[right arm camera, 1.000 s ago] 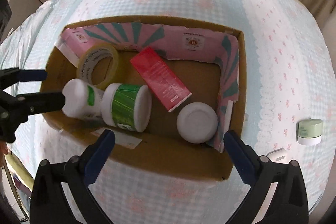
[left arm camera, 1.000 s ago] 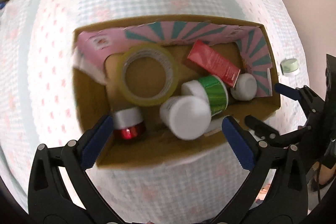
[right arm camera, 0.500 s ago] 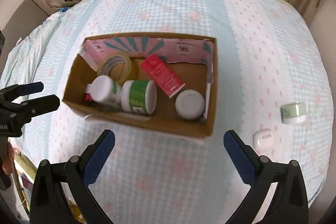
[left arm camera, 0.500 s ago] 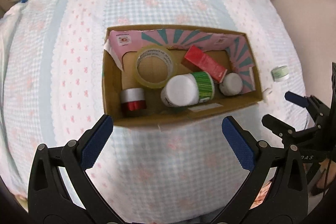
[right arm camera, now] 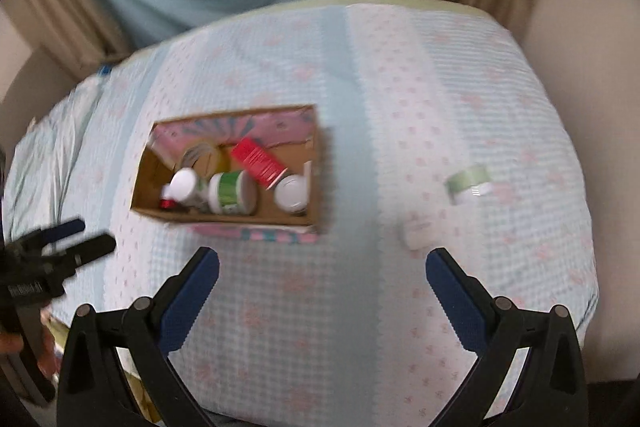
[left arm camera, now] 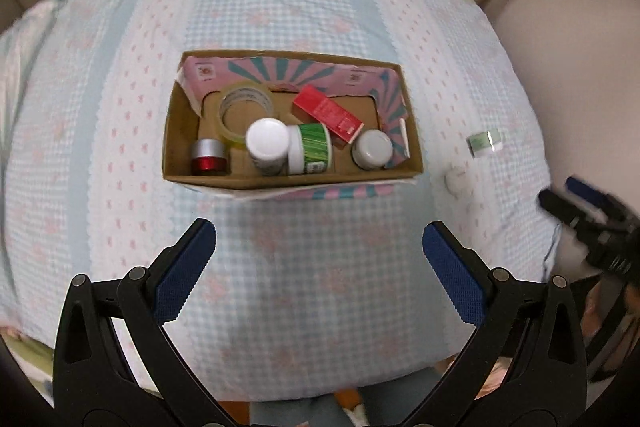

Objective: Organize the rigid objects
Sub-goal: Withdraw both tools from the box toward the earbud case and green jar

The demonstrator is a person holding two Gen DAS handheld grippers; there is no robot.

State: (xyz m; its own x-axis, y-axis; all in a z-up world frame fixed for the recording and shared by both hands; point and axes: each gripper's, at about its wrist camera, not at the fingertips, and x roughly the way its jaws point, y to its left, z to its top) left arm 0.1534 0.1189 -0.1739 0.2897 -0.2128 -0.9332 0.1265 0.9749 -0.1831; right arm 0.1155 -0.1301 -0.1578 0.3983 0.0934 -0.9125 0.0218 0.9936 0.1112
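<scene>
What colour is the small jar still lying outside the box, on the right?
Pale green with a white base; the jar shows sharpest in the left wrist view.

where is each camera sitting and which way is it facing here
Left wrist: on the left gripper, looking forward and down at the cardboard box on the bedcover; its own open fingers show, plus the right gripper at the right edge.
Right wrist: on the right gripper, facing the same bed, blurred; its open fingers show, plus the left gripper at the left edge.
Shared: the box, the green-lidded jar and a small white item outside it.
</scene>
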